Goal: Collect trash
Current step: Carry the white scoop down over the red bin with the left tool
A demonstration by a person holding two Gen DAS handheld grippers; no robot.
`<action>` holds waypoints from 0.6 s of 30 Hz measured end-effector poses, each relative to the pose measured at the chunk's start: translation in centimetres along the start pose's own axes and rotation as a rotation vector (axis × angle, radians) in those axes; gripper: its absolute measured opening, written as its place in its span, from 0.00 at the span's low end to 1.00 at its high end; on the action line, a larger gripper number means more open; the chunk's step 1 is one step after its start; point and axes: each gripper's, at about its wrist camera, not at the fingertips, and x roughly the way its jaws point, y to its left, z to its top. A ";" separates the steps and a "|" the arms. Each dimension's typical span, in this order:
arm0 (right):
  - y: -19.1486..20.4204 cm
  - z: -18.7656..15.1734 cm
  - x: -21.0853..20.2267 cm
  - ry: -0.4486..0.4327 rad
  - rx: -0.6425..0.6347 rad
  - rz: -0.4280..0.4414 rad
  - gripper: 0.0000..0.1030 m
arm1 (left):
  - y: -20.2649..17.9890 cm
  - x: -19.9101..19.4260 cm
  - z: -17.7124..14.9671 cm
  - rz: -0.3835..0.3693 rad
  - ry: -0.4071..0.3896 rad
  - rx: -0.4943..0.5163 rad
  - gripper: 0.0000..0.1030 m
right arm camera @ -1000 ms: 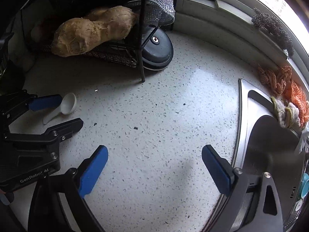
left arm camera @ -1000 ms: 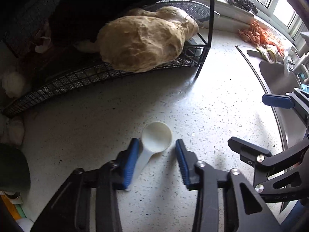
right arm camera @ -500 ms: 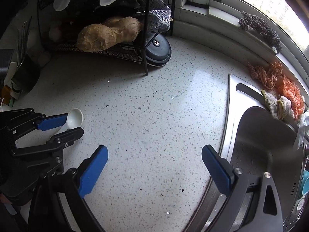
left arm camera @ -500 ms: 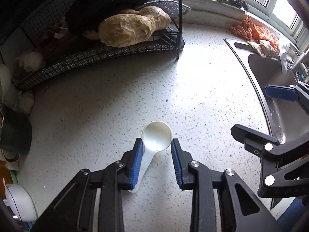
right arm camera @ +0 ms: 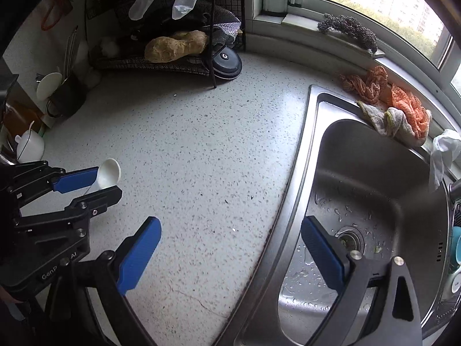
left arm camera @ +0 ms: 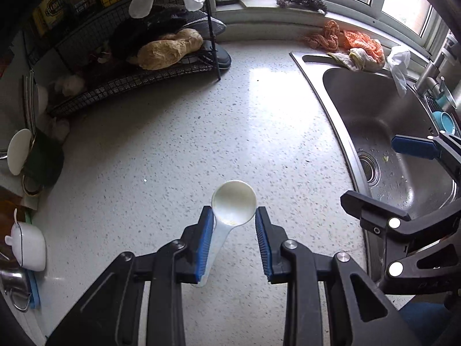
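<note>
— Where is the white plastic scoop (left arm camera: 233, 203) held?
— Between the pads of the left hand-held gripper (left arm camera: 234, 240), clamped above the speckled counter (left arm camera: 178, 144).
— And nearby?
— The right hand-held gripper (right arm camera: 230, 256) is spread apart over the sink (right arm camera: 374, 173) rim; a wire rack (left arm camera: 129, 77) is seen behind

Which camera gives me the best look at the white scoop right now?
Left wrist: the white scoop sits centred, bowl facing the camera, gripped between the left tongs. The right wrist view shows it only small, side-on at the frame's left edge, partly hidden.
</note>
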 end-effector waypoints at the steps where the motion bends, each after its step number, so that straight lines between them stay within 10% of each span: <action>1: -0.3 -1.0 -0.7 -0.007 -0.001 0.002 0.95 | -0.7 -0.5 -0.6 0.004 -0.004 0.000 0.27; 18: -5.6 -18.8 -9.2 -0.035 0.083 -0.038 0.95 | -16.7 -6.5 -12.7 -0.057 -0.027 0.085 0.27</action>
